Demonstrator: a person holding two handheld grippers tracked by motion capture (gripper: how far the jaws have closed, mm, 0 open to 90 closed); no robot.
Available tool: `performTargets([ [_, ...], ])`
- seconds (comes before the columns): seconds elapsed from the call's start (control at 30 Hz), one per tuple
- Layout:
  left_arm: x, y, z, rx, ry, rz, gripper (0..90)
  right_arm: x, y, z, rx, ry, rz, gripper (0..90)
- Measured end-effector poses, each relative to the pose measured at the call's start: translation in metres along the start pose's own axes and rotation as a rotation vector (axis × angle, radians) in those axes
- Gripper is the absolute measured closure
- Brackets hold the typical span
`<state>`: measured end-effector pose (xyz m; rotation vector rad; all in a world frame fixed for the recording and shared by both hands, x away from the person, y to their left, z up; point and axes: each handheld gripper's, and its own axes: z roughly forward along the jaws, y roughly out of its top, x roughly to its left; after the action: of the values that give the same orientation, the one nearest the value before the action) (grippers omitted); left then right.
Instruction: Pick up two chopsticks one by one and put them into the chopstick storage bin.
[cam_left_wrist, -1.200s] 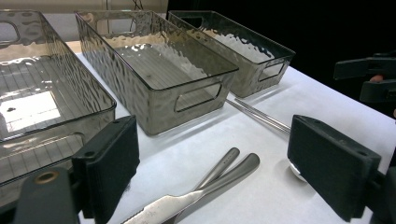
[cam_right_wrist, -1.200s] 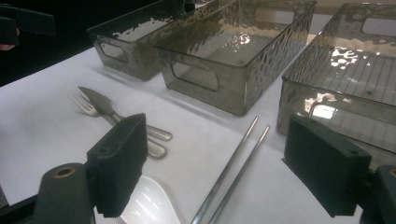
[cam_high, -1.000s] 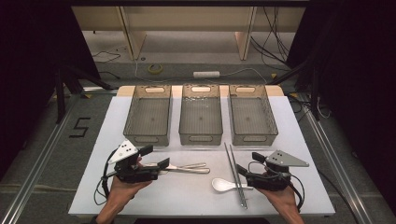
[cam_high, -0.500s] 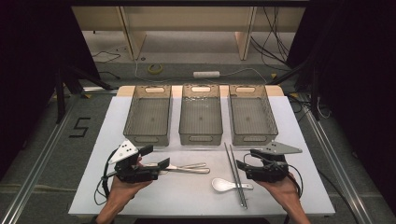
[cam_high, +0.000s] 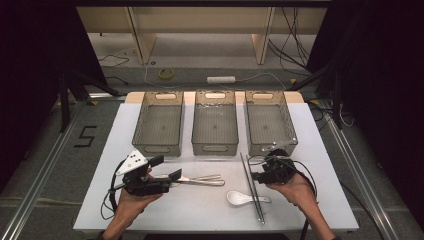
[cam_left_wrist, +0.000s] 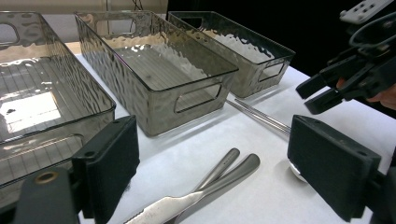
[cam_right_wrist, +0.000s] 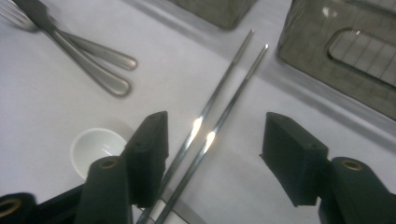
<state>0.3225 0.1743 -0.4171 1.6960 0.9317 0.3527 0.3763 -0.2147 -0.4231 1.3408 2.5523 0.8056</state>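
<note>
Right gripper (cam_right_wrist: 212, 151), lower middle: jaws just been closing, not yet touching metal chopsticks (cam_right_wrist: 219, 105) between them, lined up to pinch. Left gripper (cam_left_wrist: 212, 175) wide apart over knife (cam_left_wrist: 161, 210), waiting.

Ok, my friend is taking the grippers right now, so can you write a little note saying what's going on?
Right gripper: open, jaws just been closing, set either side of the metal chopsticks on the white table, pads not pressing yet.
Left gripper: open, over the knife and the other metal handle beside it, holding nothing.
White spoon: lies on the table, just left of the chopsticks.
Three clear bins: in a row behind the cutlery, nothing in them.
Done: nothing sorted yet.
Left: probably grip the chopsticks, lift them into a bin, then the spoon and the rest.
</note>
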Motion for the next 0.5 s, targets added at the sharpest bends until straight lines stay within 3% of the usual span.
performTargets([
  [0.27,0.000,0.000,0.000,0.001,0.001,0.002,15.9,0.001,0.003,0.015,0.103,0.013,-0.017,55.8],
  [0.5,0.000,0.000,0.000,0.001,0.000,0.002,15.9,0.004,0.003,0.024,0.151,0.018,-0.028,61.1],
])
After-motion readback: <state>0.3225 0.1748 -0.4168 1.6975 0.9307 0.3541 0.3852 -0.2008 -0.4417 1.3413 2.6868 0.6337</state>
